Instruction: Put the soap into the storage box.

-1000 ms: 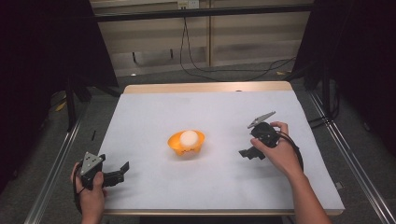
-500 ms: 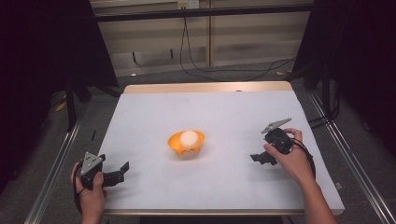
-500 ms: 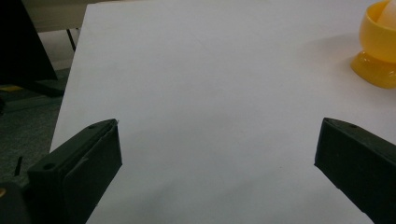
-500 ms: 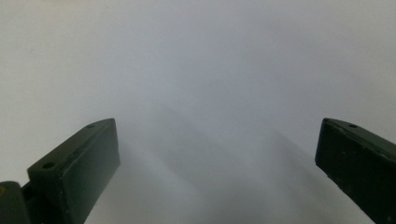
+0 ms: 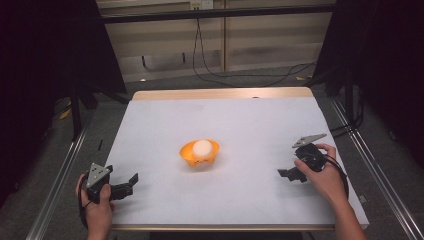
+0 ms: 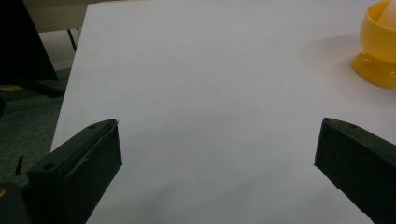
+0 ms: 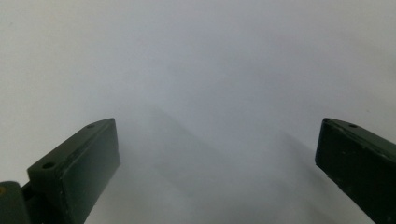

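An orange cup [image 5: 199, 154] with a white egg [image 5: 202, 147] in it stands at the middle of the white table [image 5: 250, 125]. The same orange cup [image 6: 379, 46] sits at the top right of the left gripper view. My left gripper [image 5: 127, 186] rests near the table's front left corner, open and empty, pointing right. My right gripper [image 5: 289, 173] is low over the table at the right, open, with nothing between its jaws. Bare white table surface lies ahead of the right gripper [image 7: 217, 158].
The table's wooden far edge [image 5: 220, 93] runs along the back. Metal rails [image 5: 380, 170] flank both sides of the table. Black cables [image 5: 215, 75] hang on the floor behind it. Dark curtains stand left and right.
My right gripper has drawn back from near the cup toward the right front of the table and come down close to the surface. The left gripper has stayed put.
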`<action>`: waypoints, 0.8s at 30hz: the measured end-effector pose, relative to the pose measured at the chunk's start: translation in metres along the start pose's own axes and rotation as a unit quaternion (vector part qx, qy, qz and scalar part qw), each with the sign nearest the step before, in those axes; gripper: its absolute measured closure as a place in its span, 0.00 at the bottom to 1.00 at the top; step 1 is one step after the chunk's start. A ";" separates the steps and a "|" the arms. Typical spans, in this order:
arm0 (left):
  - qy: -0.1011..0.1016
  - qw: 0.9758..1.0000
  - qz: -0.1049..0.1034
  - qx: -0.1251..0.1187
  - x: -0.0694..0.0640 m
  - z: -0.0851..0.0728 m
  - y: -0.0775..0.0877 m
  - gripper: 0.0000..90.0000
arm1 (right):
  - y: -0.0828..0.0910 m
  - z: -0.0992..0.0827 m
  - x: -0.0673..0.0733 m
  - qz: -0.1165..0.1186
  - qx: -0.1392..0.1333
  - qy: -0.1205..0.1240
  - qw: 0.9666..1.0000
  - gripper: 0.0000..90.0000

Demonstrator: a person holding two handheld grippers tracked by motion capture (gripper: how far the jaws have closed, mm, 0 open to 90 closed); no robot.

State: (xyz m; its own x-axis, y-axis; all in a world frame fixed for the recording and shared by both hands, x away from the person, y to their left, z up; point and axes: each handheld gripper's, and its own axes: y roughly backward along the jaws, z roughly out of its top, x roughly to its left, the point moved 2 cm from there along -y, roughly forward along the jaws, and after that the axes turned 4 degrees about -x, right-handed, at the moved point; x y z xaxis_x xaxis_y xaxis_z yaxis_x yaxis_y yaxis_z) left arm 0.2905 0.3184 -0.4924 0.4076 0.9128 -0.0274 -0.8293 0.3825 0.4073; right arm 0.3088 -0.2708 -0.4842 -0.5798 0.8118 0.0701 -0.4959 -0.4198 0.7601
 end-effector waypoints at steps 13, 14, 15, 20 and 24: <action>0.000 1.000 0.001 0.000 0.000 0.000 0.000 0.00 | 0.010 -0.021 -0.008 -0.005 -0.020 -0.010 1.000 0.00; 0.000 1.000 0.001 0.000 0.000 0.000 0.000 0.01 | 0.011 -0.023 -0.008 -0.003 -0.022 -0.012 1.000 0.00; 0.000 1.000 0.001 0.000 0.000 0.000 0.000 0.00 | 0.012 -0.026 -0.009 -0.002 -0.024 -0.011 1.000 0.00; 0.000 1.000 0.001 0.000 0.000 0.000 0.000 0.01 | 0.018 -0.035 -0.013 -0.006 -0.035 -0.020 0.999 0.00; 0.000 1.000 0.001 0.000 0.000 0.000 0.000 0.00 | 0.023 -0.044 -0.016 -0.008 -0.046 -0.031 0.998 0.00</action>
State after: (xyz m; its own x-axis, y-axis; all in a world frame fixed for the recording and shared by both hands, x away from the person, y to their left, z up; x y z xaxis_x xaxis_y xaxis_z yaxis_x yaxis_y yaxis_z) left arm 0.2906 0.3183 -0.4924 0.4065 0.9133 -0.0265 -0.8300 0.3812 0.4072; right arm 0.2779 -0.3114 -0.4964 -0.5312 0.8412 0.1006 -0.5642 -0.4398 0.6988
